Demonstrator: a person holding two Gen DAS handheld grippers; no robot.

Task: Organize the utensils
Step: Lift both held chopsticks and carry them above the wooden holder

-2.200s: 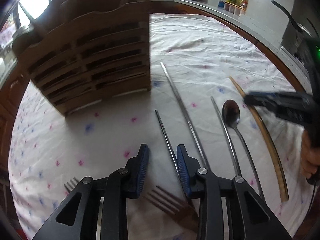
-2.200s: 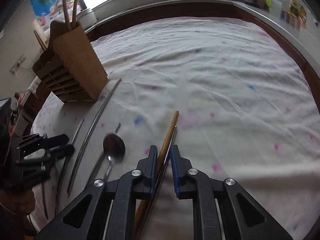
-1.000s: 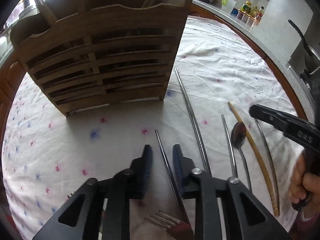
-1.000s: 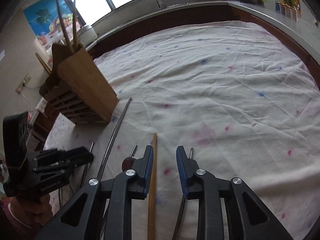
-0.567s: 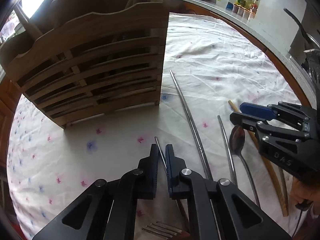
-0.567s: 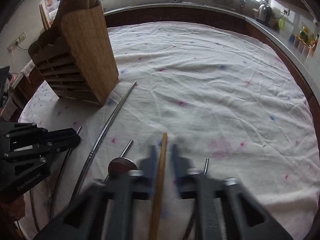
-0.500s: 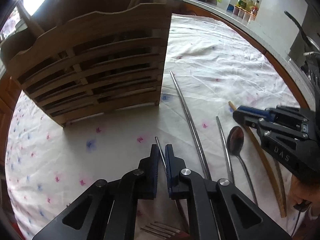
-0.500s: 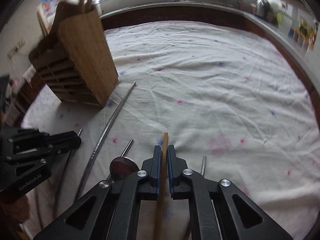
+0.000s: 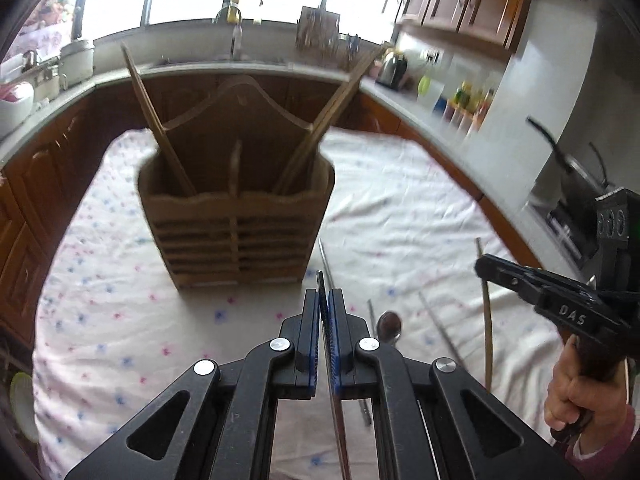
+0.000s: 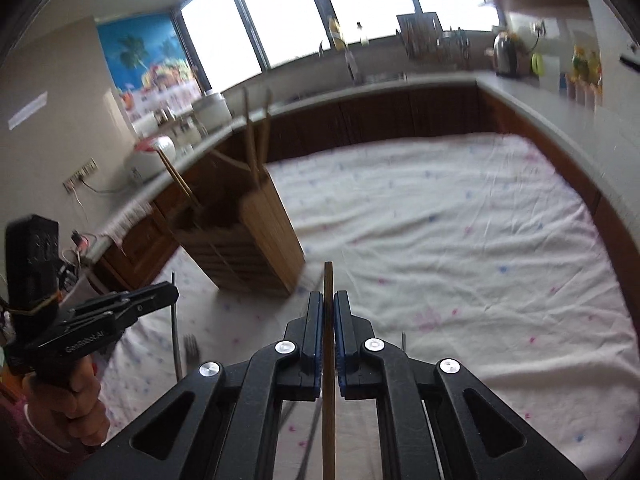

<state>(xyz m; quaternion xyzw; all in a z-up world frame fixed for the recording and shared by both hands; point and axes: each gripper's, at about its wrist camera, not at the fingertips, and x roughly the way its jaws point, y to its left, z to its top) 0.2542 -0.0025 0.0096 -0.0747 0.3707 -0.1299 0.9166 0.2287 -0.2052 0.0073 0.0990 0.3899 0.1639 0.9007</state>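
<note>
Gripping: left gripper [image 9: 324,300] clenched on fork handle [image 9: 321,280], right gripper [image 10: 328,304] on wooden chopstick [image 10: 328,280], facing holder [image 9: 236,208].

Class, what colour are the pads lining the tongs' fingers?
Blue pads, on black fingers; clearest in the left wrist view.

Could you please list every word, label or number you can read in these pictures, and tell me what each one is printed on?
"DAS": on the side of the right gripper, seen from the left wrist.
"GenRobot.AI", slightly blurred so the reading is uncertain: on the side of the left gripper, seen from the right wrist.
Labels on the countertop bottles are too blurred to read.
</note>
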